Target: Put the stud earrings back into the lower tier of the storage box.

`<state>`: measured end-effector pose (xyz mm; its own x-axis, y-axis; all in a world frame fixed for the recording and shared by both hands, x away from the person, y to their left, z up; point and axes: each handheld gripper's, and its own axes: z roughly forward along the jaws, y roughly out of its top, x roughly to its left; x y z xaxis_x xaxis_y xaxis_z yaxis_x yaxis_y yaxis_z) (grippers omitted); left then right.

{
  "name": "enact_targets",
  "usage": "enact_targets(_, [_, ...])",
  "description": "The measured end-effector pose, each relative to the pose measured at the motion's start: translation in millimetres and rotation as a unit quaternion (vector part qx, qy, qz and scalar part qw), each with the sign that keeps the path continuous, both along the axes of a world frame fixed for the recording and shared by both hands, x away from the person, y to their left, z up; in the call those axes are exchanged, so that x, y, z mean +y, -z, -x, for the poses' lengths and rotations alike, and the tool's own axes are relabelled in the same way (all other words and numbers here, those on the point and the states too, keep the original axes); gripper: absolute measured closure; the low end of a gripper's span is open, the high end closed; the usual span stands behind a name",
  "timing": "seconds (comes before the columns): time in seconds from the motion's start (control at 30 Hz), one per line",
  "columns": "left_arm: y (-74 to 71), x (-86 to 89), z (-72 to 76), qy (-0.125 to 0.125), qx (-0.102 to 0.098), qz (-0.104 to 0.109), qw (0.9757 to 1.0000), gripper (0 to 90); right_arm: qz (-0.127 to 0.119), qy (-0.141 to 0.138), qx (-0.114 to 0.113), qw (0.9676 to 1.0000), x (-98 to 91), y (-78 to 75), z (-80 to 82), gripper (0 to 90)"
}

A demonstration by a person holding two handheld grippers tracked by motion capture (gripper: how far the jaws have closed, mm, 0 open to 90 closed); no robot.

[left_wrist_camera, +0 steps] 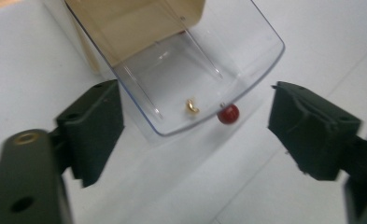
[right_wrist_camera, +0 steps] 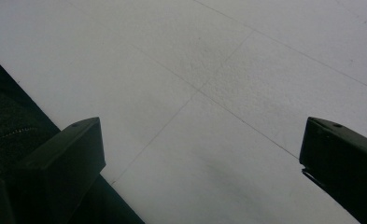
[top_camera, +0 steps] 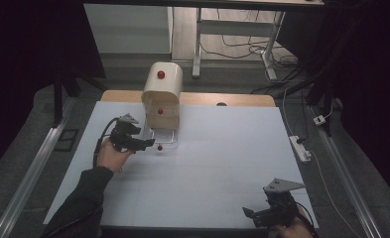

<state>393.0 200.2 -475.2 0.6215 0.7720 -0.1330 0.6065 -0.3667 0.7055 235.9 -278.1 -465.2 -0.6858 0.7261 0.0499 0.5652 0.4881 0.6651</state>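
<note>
At the far left of the white table, my left gripper hovers with its jaws spread wide and nothing between them, lined up on the small red knob at the front lip of a clear plastic drawer. That drawer stands pulled out from the foot of a cream, round-topped box, which carries a second red knob on its curved upper door. I judge the drawer light and stiff, its thin transparent walls smooth and likely slippery against hard pads, so the knob is the place to take hold: round, glossy and small, it calls for a centred pinch or it may squirt sideways. A gold-coloured fitting shows through the drawer floor just behind the knob, probably its fastening, though it is too small for me to say for certain. I would expect the box to be light too, and a hard push on the drawer could shove the whole thing along the matte, faintly textured tabletop. My right gripper rests near the table's front right corner, well apart from the box, its jaws also standing wide with nothing but bare white surface between them. Faint seam lines cross the table covering there.
</note>
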Motion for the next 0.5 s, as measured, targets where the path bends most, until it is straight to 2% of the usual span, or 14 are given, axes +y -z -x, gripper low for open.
enact_targets(0.07, [1.6,0.7,3.7,0.000,0.001,-0.001,1.0000,14.4,0.000,0.000,0.000,1.0000,0.0,0.0,0.0,0.0])
enact_targets(0.17, [3.7,3.4,9.7,0.011,0.003,0.002,0.9999,4.5,-0.001,0.000,-0.001,1.0000,-0.2,-0.2,0.2,0.0])
enact_targets(0.23, [4.8,6.4,13.4,0.016,0.004,-0.001,0.9999,2.5,-0.001,0.000,-0.001,1.0000,-0.2,-0.2,0.2,0.0])
enact_targets(0.33, [7.2,12.0,17.8,0.025,0.007,0.007,0.9996,0.1,0.000,-0.002,-0.002,1.0000,-0.3,-0.1,0.2,0.0])
enact_targets(0.4, [8.3,14.3,21.9,0.028,0.007,-0.006,0.9996,0.0,0.000,-0.001,-0.002,1.0000,0.0,-0.3,0.4,0.0])
enact_targets(0.5, [8.8,17.4,28.3,0.031,0.018,-0.022,0.9991,0.0,0.000,-0.001,-0.003,1.0000,-0.1,-0.3,0.5,0.0])
